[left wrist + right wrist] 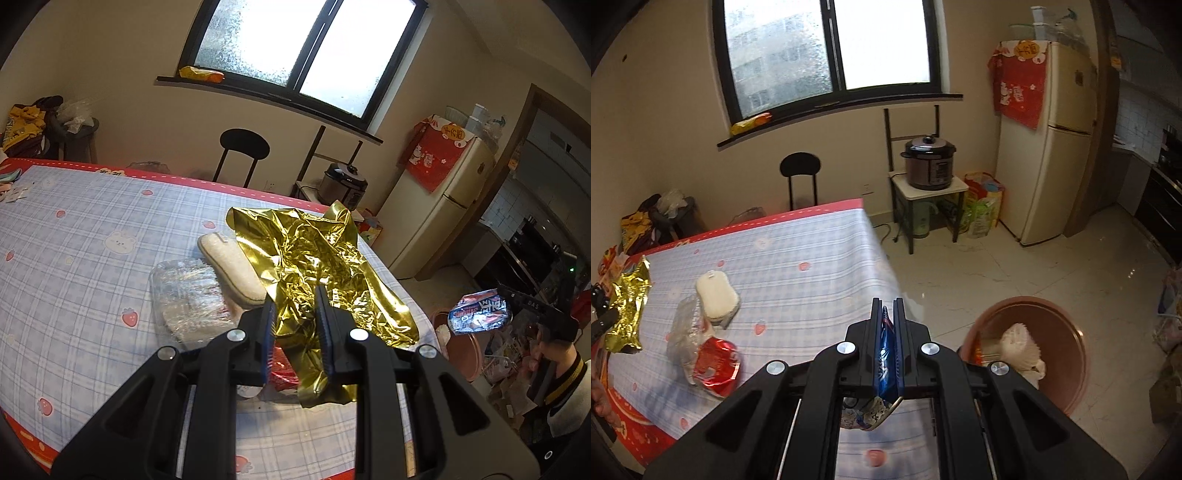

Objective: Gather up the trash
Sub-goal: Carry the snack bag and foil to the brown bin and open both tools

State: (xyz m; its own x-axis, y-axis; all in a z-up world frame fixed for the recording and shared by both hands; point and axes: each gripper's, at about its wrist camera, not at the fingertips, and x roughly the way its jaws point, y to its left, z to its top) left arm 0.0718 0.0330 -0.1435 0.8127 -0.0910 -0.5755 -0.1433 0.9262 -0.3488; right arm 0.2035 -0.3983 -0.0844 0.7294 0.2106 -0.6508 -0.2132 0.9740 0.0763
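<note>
My left gripper [295, 299] is shut on a crumpled gold foil wrapper [314, 254], held up over the table's right part. My right gripper [887, 306] is shut on a blue snack wrapper [886, 350], at the table's right edge and left of a pink basin [1075, 369] on the floor. The basin holds white crumpled paper [1019, 343]. On the checked tablecloth [798, 266] lie a red wrapper [716, 362], a clear plastic wrapper [683, 328] and a white oval pad [716, 295]. The gold foil [626, 306] also shows at the left edge of the right wrist view.
A black chair [799, 170] stands behind the table. To the right are a small stand with a pressure cooker [929, 162], a bag [984, 206] and a cream fridge [1049, 147]. A sleeve [565, 384] shows low on the right. Tiled floor surrounds the basin.
</note>
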